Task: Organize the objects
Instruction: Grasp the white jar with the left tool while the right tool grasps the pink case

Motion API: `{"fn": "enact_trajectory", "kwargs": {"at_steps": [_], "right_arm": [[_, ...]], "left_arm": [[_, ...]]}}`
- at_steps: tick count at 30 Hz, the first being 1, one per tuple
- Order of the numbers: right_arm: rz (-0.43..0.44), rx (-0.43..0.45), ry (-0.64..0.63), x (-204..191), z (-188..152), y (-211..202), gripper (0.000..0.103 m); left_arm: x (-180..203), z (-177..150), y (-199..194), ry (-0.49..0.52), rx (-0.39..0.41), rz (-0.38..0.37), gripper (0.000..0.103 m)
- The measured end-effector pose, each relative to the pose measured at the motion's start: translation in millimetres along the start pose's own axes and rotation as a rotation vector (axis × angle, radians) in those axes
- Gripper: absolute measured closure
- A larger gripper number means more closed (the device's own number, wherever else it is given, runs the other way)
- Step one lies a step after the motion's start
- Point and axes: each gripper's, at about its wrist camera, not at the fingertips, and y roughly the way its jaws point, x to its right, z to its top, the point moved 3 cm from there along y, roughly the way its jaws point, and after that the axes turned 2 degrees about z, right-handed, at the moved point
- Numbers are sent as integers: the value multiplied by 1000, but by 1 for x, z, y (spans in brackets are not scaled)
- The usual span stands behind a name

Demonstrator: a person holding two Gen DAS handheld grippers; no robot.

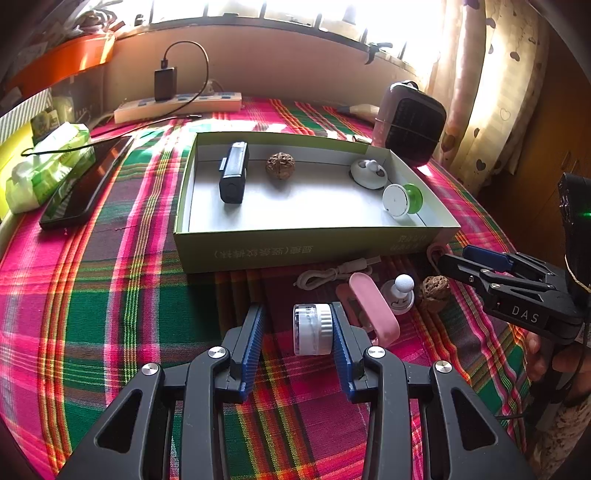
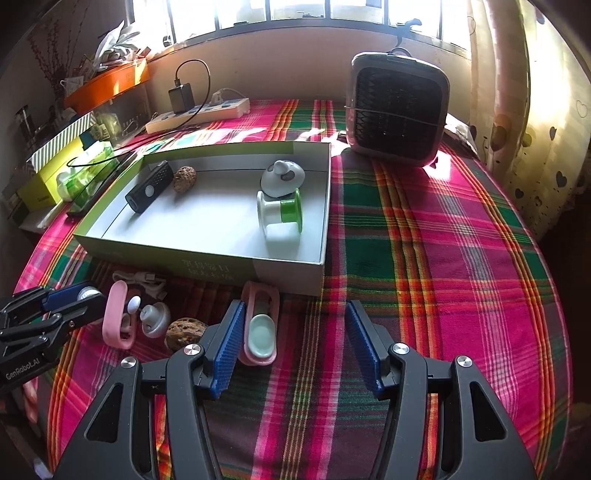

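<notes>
Left gripper (image 1: 297, 328) jaws parted around spool (image 1: 313, 329), right gripper (image 2: 293, 347) jaws gaping empty over bare cloth (image 2: 443, 258)

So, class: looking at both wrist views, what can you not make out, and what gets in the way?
- Window, both views: glare washes out everything outside.
- Print on the box, left view: upside down and in shadow, unreadable.
- Jar, right view: mostly hidden by the fingers of the left gripper.
- Hand, left view: cut off by the right edge.
</notes>
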Motion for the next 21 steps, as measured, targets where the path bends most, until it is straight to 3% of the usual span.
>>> {"fn": "enact_trajectory", "kwargs": {"at_steps": [18, 21], "right_arm": [[53, -16, -28, -9, -2, 10, 47], [51, -15, -36, -10, -1, 11, 52]], "left_arm": [[-1, 0, 0, -2, 1, 0, 69], [-1, 0, 0, -1, 1, 0, 69]]}}
